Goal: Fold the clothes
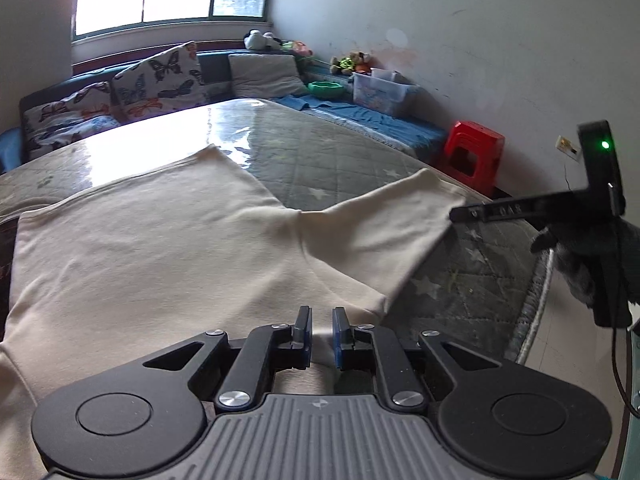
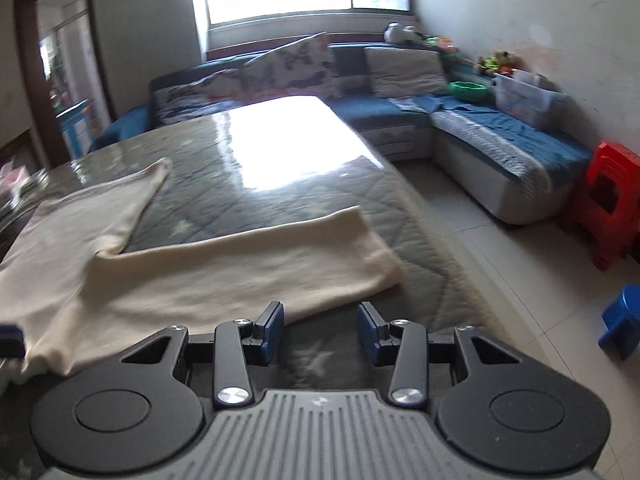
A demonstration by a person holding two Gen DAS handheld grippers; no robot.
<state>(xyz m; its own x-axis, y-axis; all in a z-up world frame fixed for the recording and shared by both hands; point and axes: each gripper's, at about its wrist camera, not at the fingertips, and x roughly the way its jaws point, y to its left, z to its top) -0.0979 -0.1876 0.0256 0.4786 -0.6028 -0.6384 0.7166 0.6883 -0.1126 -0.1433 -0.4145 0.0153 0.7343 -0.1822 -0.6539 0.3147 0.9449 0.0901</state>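
Observation:
A cream short-sleeved shirt (image 1: 152,248) lies flat on the grey quilted table top (image 1: 320,152), its right sleeve (image 1: 384,224) spread out to the right. My left gripper (image 1: 322,320) is low over the shirt near its neck edge, its jaws a narrow gap apart with cloth showing below them; I cannot tell if it grips the cloth. My right gripper (image 2: 320,328) is open and empty, just in front of the sleeve (image 2: 280,264) over bare table (image 2: 420,240). The right gripper also shows in the left wrist view (image 1: 460,214) at the sleeve's end.
A blue sofa (image 2: 500,136) with butterfly cushions (image 1: 160,76) runs along the far side and right wall, bearing a plastic box (image 1: 380,92) and a green bowl (image 1: 326,89). A red stool (image 2: 612,200) and a blue stool (image 2: 624,320) stand on the tiled floor at right.

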